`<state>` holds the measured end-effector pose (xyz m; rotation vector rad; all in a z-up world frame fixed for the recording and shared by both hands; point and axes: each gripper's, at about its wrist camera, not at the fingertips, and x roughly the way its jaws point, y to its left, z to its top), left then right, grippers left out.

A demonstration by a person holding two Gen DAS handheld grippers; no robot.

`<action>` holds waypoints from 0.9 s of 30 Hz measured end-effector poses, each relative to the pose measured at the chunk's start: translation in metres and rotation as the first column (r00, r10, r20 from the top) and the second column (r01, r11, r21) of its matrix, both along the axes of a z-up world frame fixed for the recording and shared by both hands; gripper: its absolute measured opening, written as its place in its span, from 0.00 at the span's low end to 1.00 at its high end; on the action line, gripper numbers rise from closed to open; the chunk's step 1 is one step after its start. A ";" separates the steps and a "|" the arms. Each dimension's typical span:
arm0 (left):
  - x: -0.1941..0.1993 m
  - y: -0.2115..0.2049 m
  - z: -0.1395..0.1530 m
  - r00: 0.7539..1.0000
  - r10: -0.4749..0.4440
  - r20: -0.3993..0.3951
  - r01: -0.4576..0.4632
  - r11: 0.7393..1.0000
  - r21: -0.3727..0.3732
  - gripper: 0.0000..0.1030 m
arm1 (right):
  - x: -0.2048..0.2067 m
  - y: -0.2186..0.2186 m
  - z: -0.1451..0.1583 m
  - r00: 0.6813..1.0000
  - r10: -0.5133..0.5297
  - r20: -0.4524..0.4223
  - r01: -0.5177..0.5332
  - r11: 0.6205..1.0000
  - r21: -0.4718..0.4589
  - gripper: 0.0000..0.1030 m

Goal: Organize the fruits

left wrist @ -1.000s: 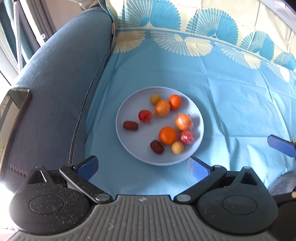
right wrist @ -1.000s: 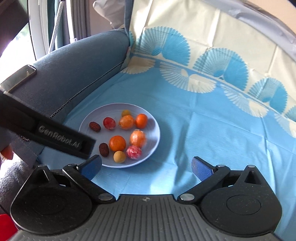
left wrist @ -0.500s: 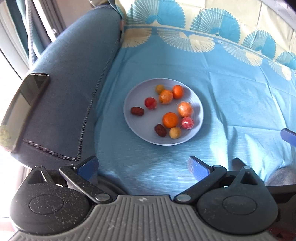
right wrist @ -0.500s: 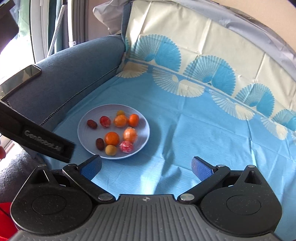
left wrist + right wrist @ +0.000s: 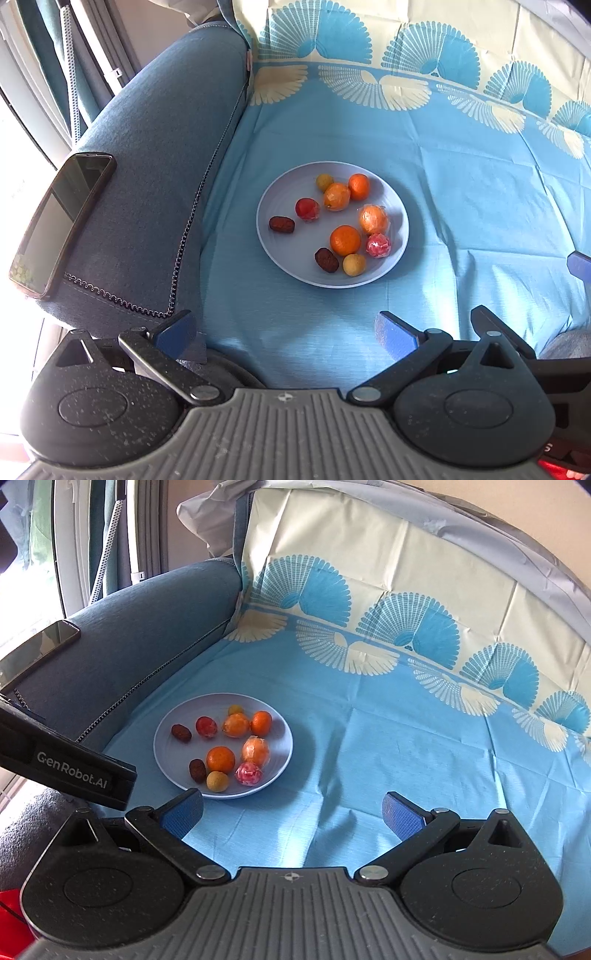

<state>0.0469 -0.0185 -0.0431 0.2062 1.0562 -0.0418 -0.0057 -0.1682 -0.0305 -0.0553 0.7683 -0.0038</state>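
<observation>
A pale blue plate (image 5: 280, 254) (image 5: 164, 751) sits on a blue cloth on a sofa seat. It holds several small fruits: oranges (image 5: 345, 240) (image 5: 220, 759), wrapped orange fruits (image 5: 373, 220), a wrapped pink one (image 5: 378, 245) (image 5: 248, 774), a wrapped red one (image 5: 307, 208), yellow ones (image 5: 354, 264) and two dark dates (image 5: 281, 224) (image 5: 326, 260). My left gripper (image 5: 286, 330) is open and empty, held back from the plate. My right gripper (image 5: 293, 810) is open and empty, right of the plate.
The blue sofa armrest (image 5: 155, 155) rises left of the plate, with a phone (image 5: 59, 221) lying on it. The patterned cloth (image 5: 406, 738) covers the seat and backrest. The left gripper's body (image 5: 70, 768) shows in the right wrist view at the left.
Both grippers have drawn back and up from the plate, so it looks smaller and farther. Both stayed open; the fruits have not moved.
</observation>
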 end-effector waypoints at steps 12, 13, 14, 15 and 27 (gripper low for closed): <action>0.001 0.000 -0.002 1.000 -0.004 -0.001 0.004 1.000 0.013 1.00 | 0.002 0.000 0.000 1.000 0.001 -0.007 -0.001 1.000 0.001 0.99; 0.001 0.000 -0.002 1.000 -0.003 0.001 0.003 1.000 0.015 1.00 | 0.003 0.000 -0.001 1.000 0.002 -0.007 -0.002 1.000 0.002 0.99; 0.001 0.000 -0.002 1.000 -0.002 0.001 0.002 1.000 0.016 1.00 | 0.003 0.000 0.000 1.000 0.003 -0.006 -0.003 1.000 0.002 0.99; 0.001 0.000 -0.002 1.000 -0.002 0.002 0.002 1.000 0.016 1.00 | 0.003 0.000 0.000 1.000 0.004 -0.007 -0.004 1.000 0.001 0.99; 0.000 0.002 -0.001 1.000 0.002 0.009 -0.002 1.000 0.020 1.00 | 0.003 0.001 0.000 1.000 0.010 -0.005 -0.010 1.000 -0.001 0.99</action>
